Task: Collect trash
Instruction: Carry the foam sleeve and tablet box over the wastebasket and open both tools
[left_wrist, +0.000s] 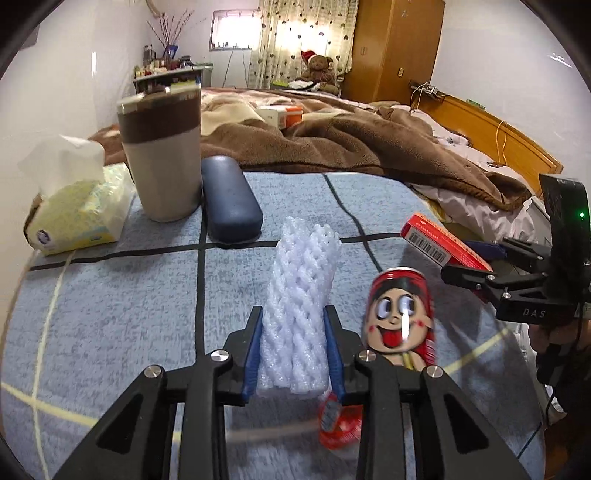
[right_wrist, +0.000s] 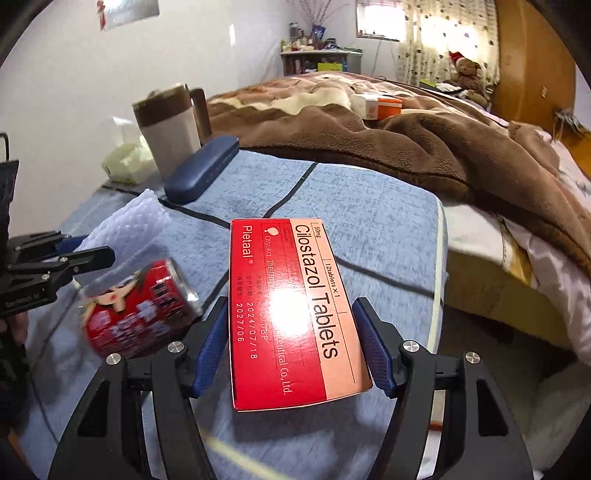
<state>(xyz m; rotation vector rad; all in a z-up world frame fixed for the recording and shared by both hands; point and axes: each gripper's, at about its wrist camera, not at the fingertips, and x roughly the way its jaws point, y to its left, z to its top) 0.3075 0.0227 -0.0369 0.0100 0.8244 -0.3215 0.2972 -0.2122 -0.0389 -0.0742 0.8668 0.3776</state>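
Observation:
My left gripper (left_wrist: 293, 314) is shut on a white foam net sleeve (left_wrist: 301, 295), held above the blue checked cloth (left_wrist: 110, 314). It also shows in the right wrist view (right_wrist: 125, 229). My right gripper (right_wrist: 290, 314) is shut on a red Cilostazol tablet box (right_wrist: 291, 310), which shows at the right of the left wrist view (left_wrist: 439, 245). A red cartoon drink can (left_wrist: 400, 314) sits blurred beside the left gripper; in the right wrist view the can (right_wrist: 136, 310) is tilted. A red wrapper (left_wrist: 338, 424) lies under the left gripper.
A brown and beige mug (left_wrist: 162, 155), a dark blue glasses case (left_wrist: 231, 199) and a tissue pack (left_wrist: 74, 210) stand at the cloth's far left. A bed with a brown blanket (left_wrist: 332, 140) lies behind. An orange and white box (left_wrist: 280, 114) rests on it.

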